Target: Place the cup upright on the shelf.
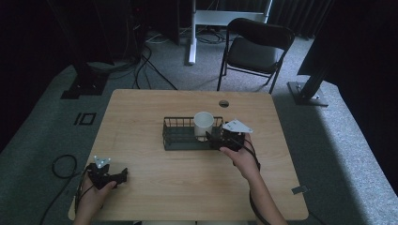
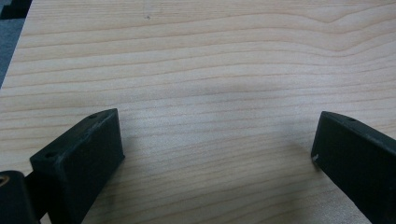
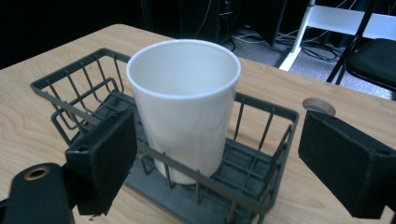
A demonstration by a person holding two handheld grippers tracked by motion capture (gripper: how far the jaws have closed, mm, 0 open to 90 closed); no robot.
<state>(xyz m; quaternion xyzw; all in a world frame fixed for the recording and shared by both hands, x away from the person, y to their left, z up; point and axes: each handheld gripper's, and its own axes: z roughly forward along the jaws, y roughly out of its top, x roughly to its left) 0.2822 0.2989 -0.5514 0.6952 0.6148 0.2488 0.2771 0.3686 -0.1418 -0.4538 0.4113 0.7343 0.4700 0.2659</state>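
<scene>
A white cup (image 1: 203, 123) stands upright in the right end of a black wire basket (image 1: 177, 138) at the middle of the wooden table (image 1: 150, 105). My right gripper (image 1: 213, 138) is open just off the basket's right end, its jaws pointing at the cup. In the right gripper view the cup (image 3: 187, 98) rises between the spread jaws of my right gripper (image 3: 219, 126) but beyond them, behind the basket's near rim (image 3: 205, 175). My left gripper (image 1: 123, 174) rests low at the table's front left corner. It is open, and my left gripper (image 2: 218, 121) has bare wood between its jaws.
A round cable hole (image 1: 224, 103) sits in the table behind the basket. On the floor beyond the table stand a black folding chair (image 1: 256, 49), a white desk leg (image 1: 192, 35) and dark stands, with loose cables (image 1: 143, 65) around them.
</scene>
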